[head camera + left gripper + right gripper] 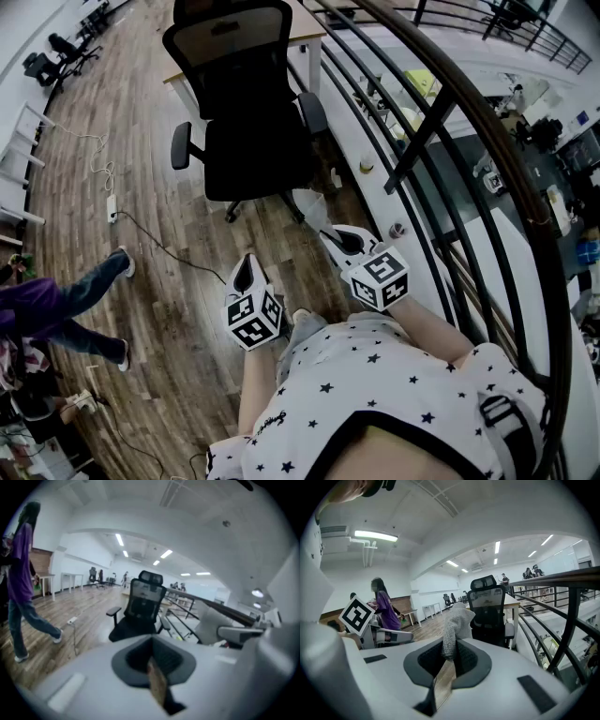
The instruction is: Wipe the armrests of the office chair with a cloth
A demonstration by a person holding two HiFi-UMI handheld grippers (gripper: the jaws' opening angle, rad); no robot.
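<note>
- Wooden floor: open office level, bounded on the right by a dark railing. Leaves room to come at the chair from the front.
- Office chair: black, stands well ahead of both grippers, just beside the railing, with a table close behind its backrest. Seat faces the wearer, so both armrests are offered for reach.
- Person in purple: walks at the far left, well apart from the chair. Judged no obstruction to the work.
- Armrests: one on the open-floor side, one on the railing side. Neither touched by cloth or gripper, so wiping is judged not yet begun.
- Right gripper: raised and aimed at the chair, jaws clamped on the cloth. Leads as the wiping hand, in line with the railing-side armrest.
- Left gripper: held level beside the right one, jaws drawn together with only a sliver between and nothing in them. Judged kept free to steady the chair, which may roll or swivel under pressure.
- Cloth: pale knitted fabric, pinched by its lower end, the bunched free part standing up beyond the jaws. Held so to present a loose pad to the armrest surface.
</note>
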